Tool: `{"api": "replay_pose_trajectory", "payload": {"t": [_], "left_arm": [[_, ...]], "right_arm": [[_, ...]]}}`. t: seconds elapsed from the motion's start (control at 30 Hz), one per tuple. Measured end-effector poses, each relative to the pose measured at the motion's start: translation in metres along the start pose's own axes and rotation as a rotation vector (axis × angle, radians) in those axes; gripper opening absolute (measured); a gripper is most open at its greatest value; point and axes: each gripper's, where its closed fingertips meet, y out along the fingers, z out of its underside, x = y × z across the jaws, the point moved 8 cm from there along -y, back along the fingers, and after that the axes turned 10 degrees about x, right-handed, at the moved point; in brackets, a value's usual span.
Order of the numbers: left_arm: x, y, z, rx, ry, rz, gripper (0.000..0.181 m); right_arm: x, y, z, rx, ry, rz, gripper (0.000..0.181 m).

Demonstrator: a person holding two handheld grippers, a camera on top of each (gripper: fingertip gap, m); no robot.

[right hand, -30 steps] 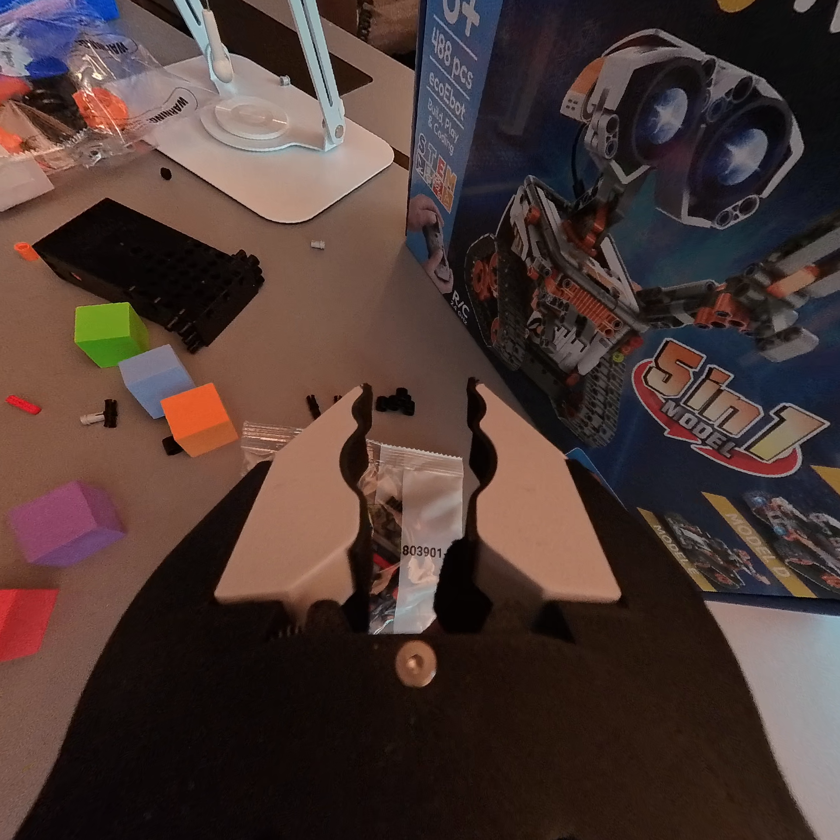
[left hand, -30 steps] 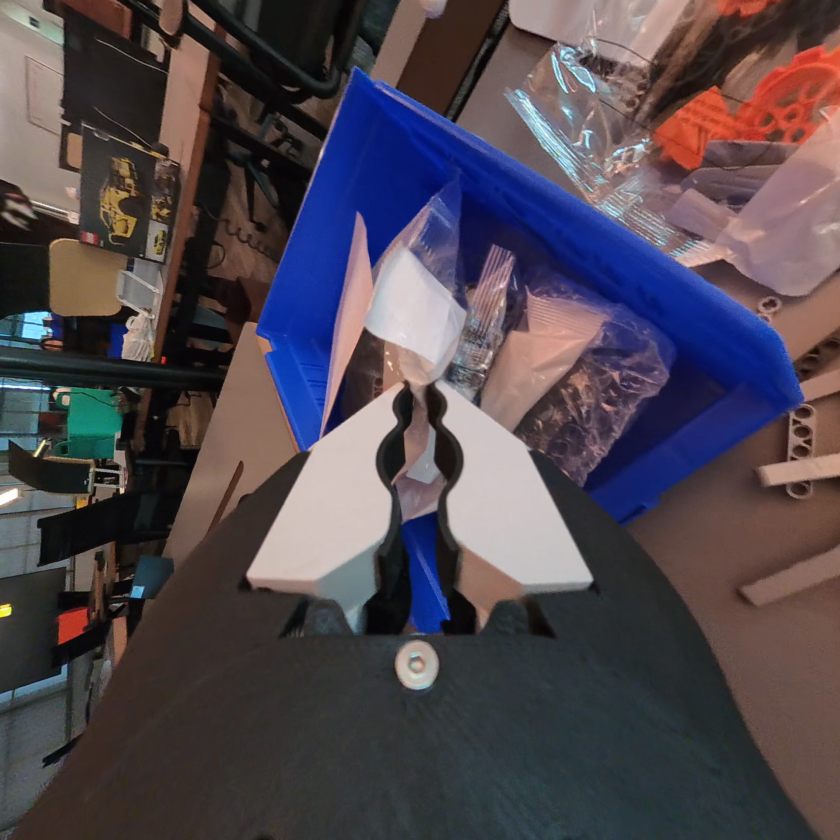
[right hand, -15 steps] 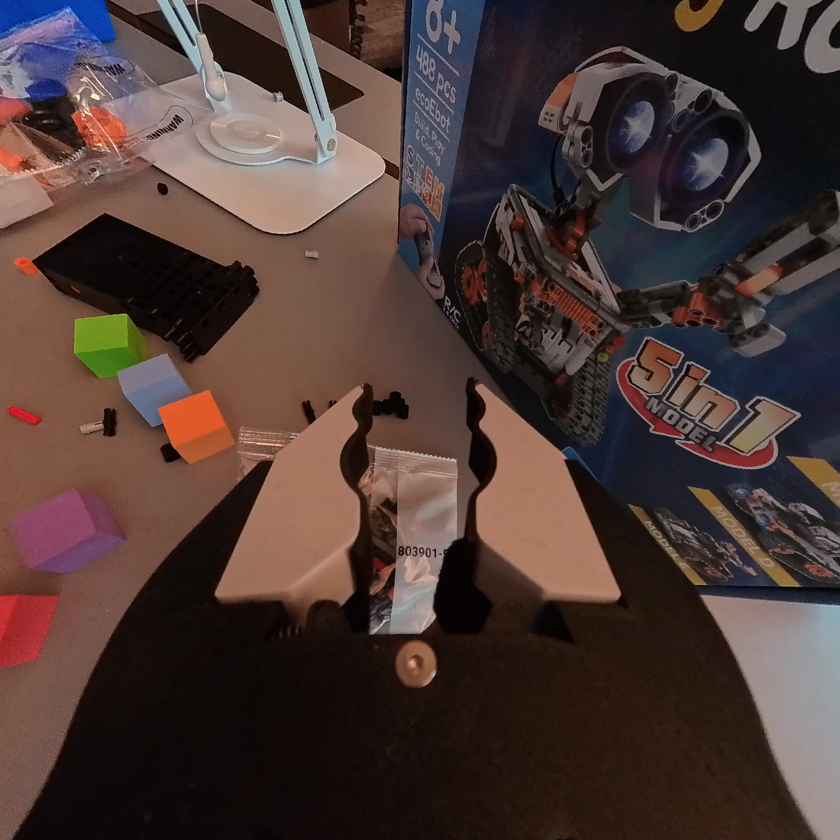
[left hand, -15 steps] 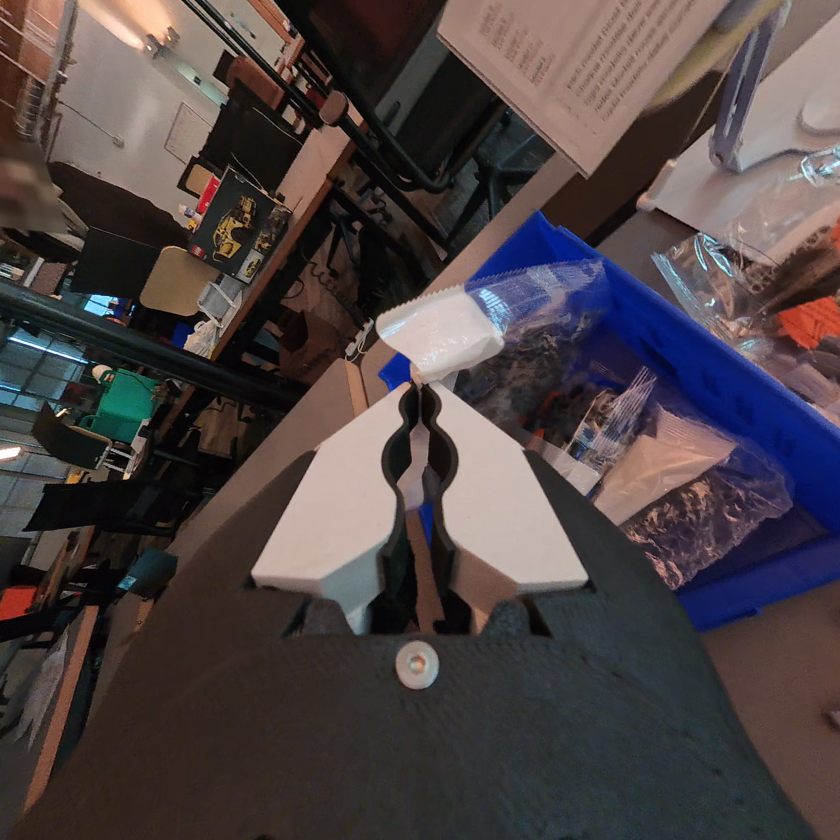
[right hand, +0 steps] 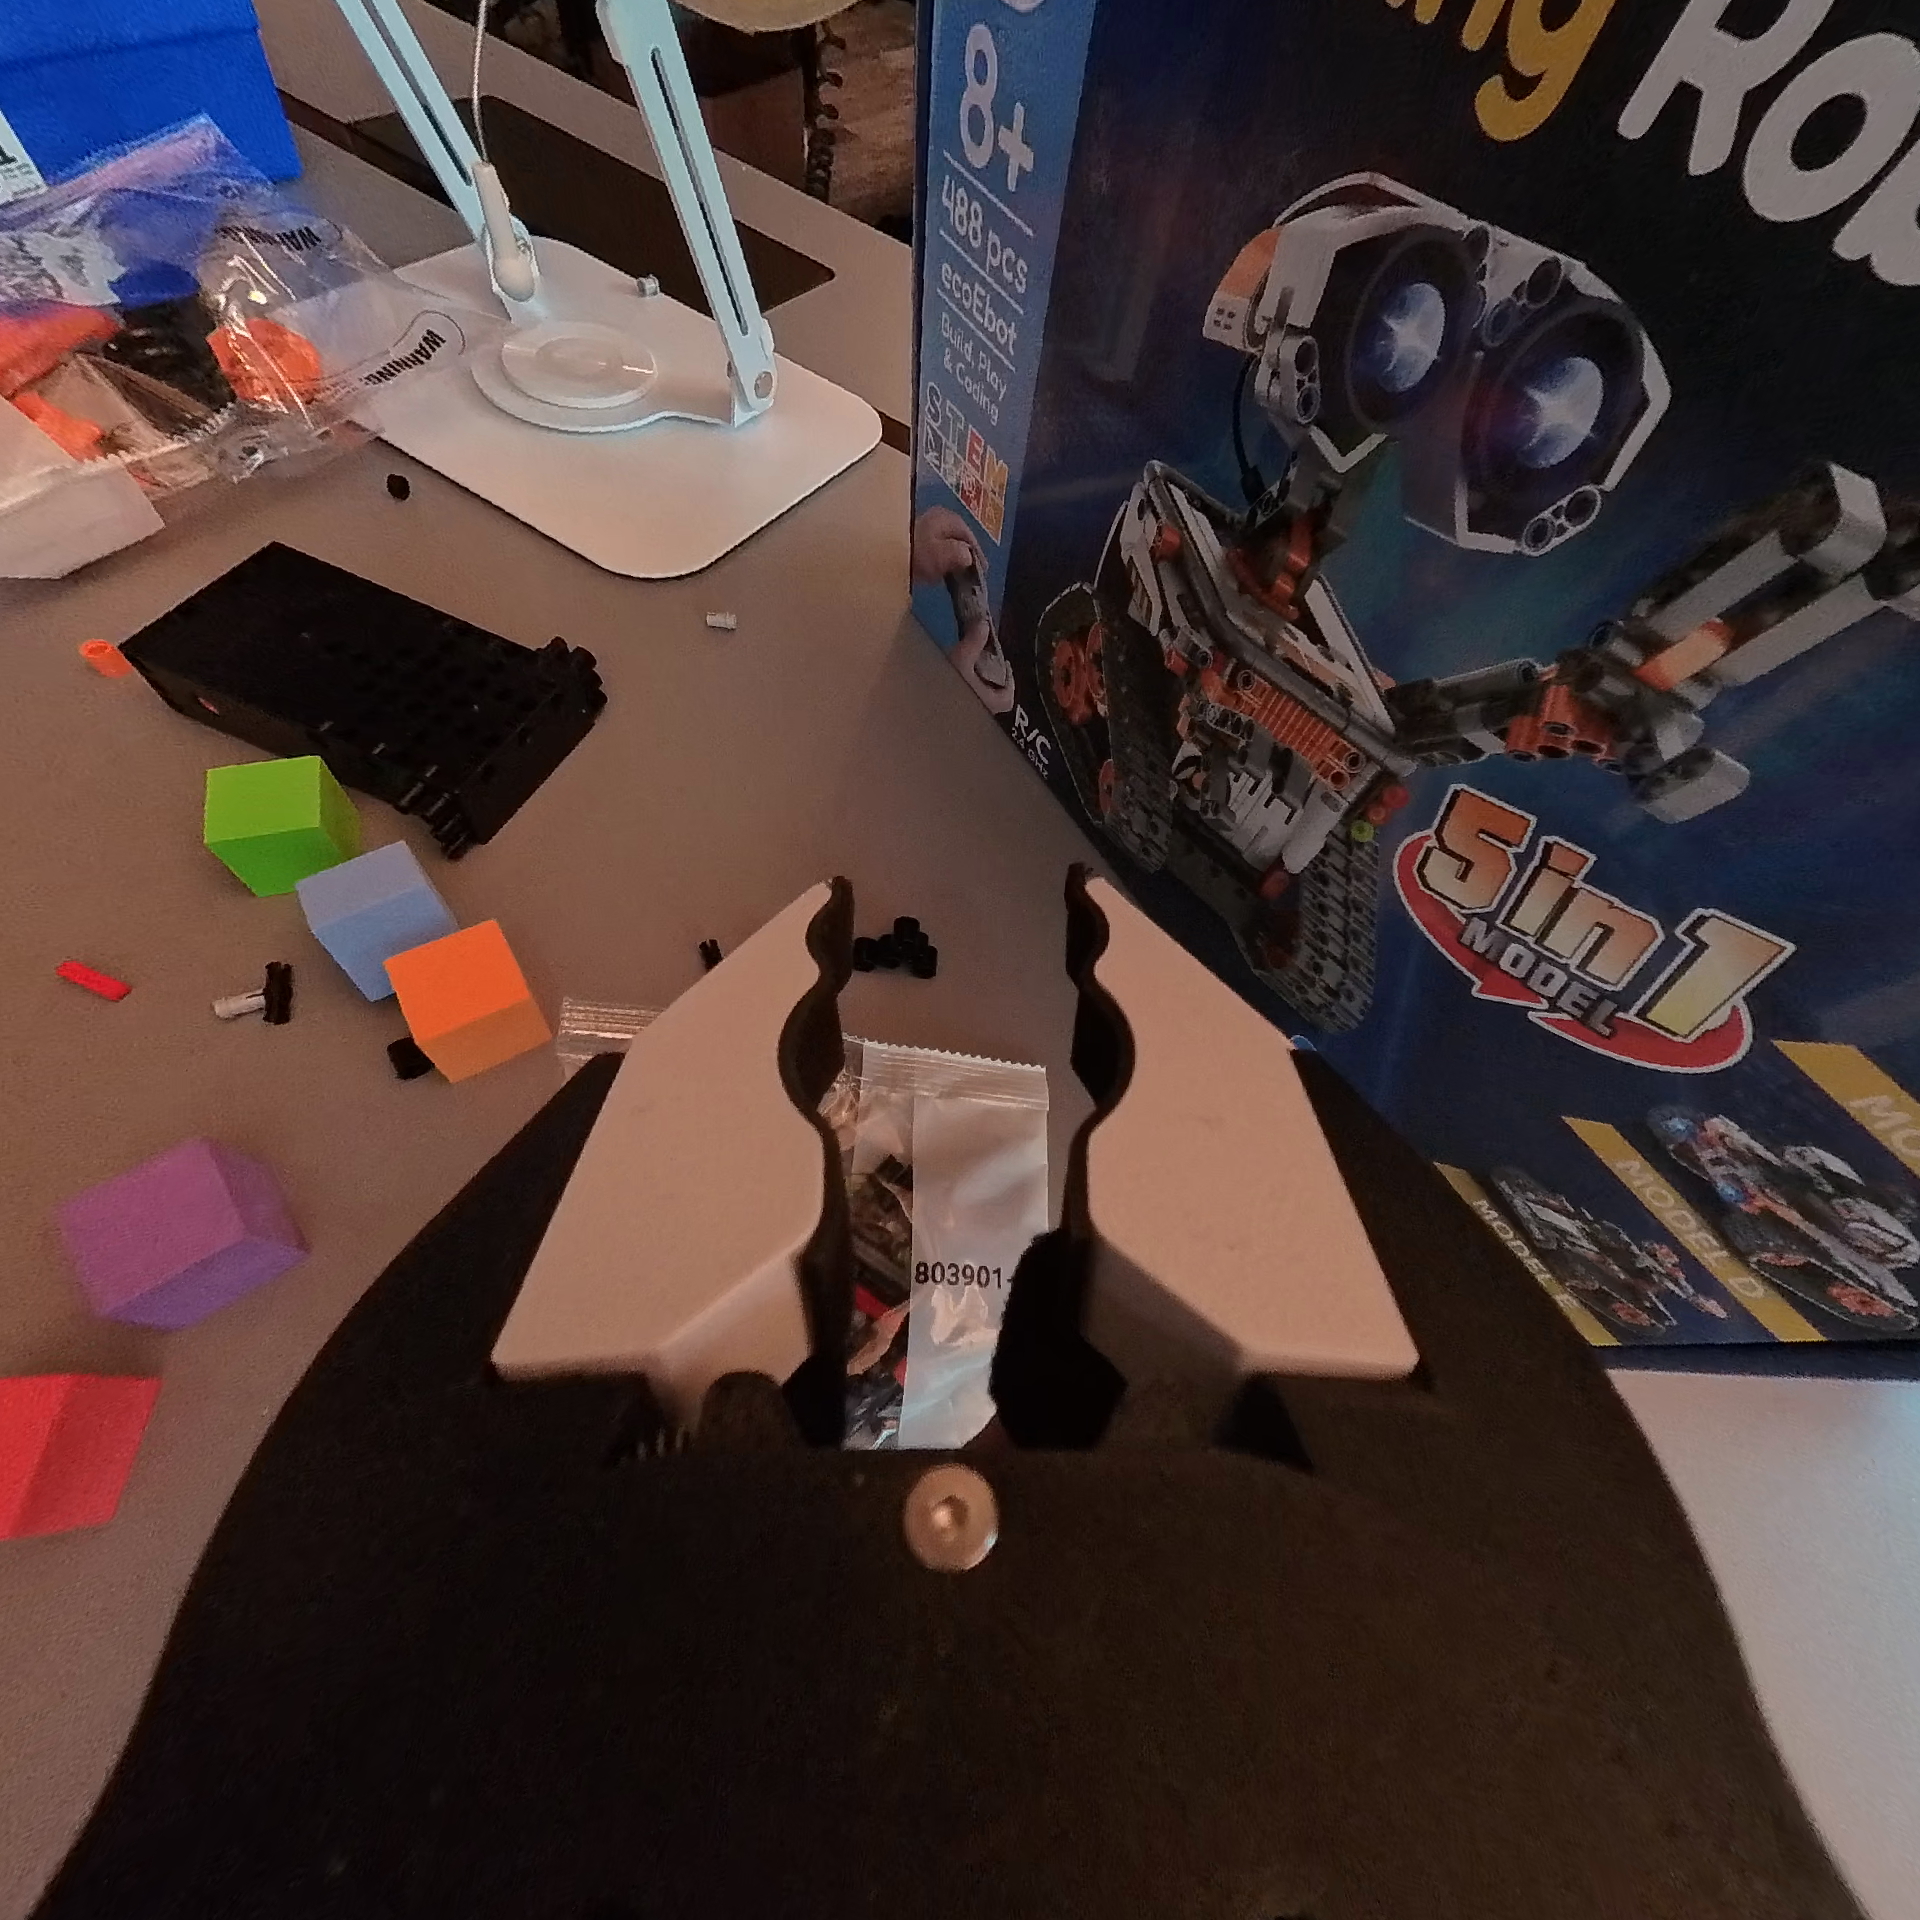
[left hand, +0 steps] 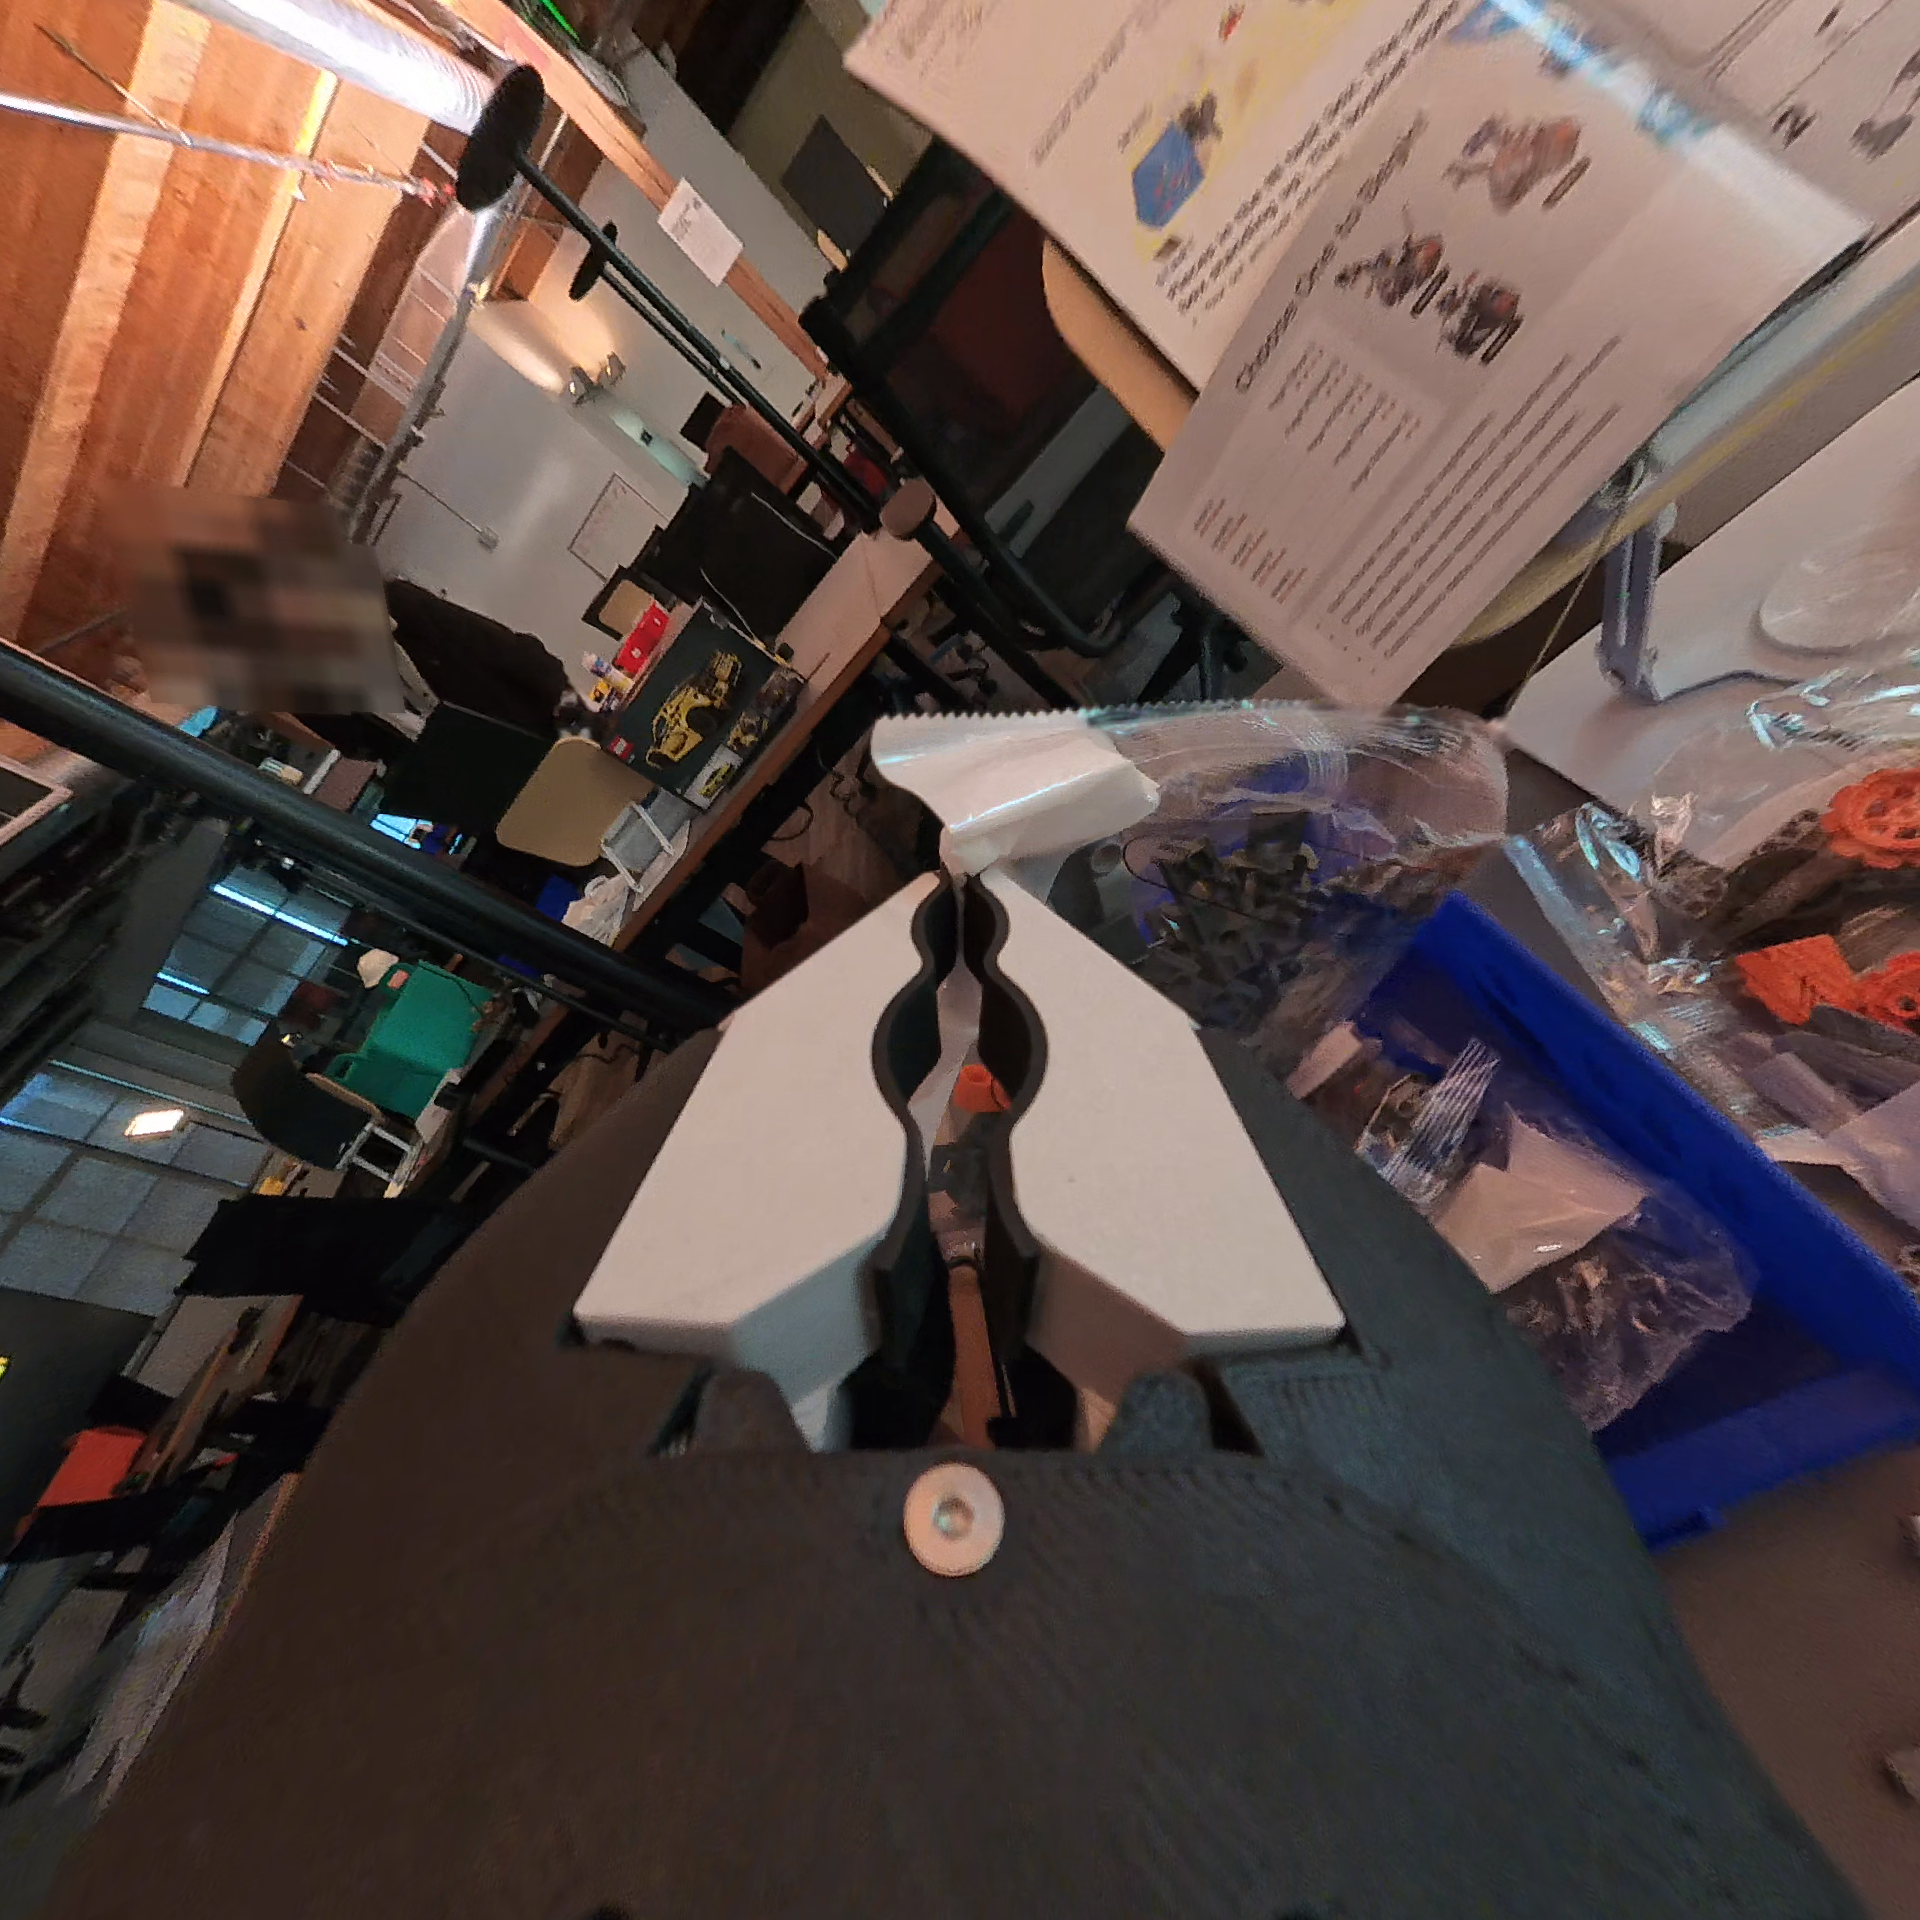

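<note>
Plastic, thin and crinkly, is what the left gripper (left hand: 961,894) has hold of: a small clear parts bag (left hand: 1039,784) with a white panel, pinched by one corner at the fingertips and lifted above the blue bin (left hand: 1662,1091). The jaws are pressed almost together on the film. Such a bag looks light and limp, slippery too, so I'd judge the crimped edge or a gathered corner the safest hold; the loose pieces inside would sag and swing below. More bags of dark parts lie in the bin, and another bag with orange wheels (left hand: 1870,821) sits on the table beyond it.

Over on the right wrist view, the right gripper (right hand: 956,904) hangs with its jaws moderately apart and gripping nothing. A second small packet (right hand: 951,1174) lies flat on the table beneath, showing between the fingers; whether they touch it I cannot tell. Foam cubes, green (right hand: 275,821), pale blue (right hand: 369,914) and orange (right hand: 468,997), sit to its left, and a tall toy box (right hand: 1403,623) stands just to the right.
</note>
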Motion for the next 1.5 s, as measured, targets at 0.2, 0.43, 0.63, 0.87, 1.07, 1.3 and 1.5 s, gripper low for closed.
{"api": "replay_pose_trajectory", "payload": {"t": [0.2, 0.43, 0.63, 0.87, 1.07, 1.3, 1.5], "left_arm": [[-0.008, -0.046, -0.038, -0.123, 0.023, -0.008, 0.0], [-0.061, -0.092, -0.091, -0.264, 0.091, 0.114, 0.0], [-0.123, -0.114, -0.122, -0.368, 0.13, 0.285, 0.0], [-0.196, -0.105, -0.111, -0.384, 0.166, 0.46, 0.0], [-0.254, -0.095, -0.047, -0.369, 0.187, 0.556, 0.0], [-0.28, -0.103, 0.035, -0.135, 0.404, 0.753, 0.0], [-0.264, -0.102, 0.063, -0.015, 0.395, 0.885, 0.017]], "right_arm": [[0.003, -0.008, -0.006, -0.055, -0.013, -0.014, 0.042], [0.004, -0.014, -0.009, -0.096, -0.007, -0.035, 0.041], [0.014, -0.018, -0.011, -0.134, -0.039, -0.117, 0.04], [0.025, -0.011, -0.011, -0.098, -0.095, -0.133, 0.04], [0.024, -0.012, -0.012, -0.11, -0.088, -0.134, 0.04], [0.028, -0.012, -0.012, -0.103, -0.107, -0.139, 0.039], [0.033, -0.011, -0.014, -0.11, -0.121, -0.156, 0.04]]}}
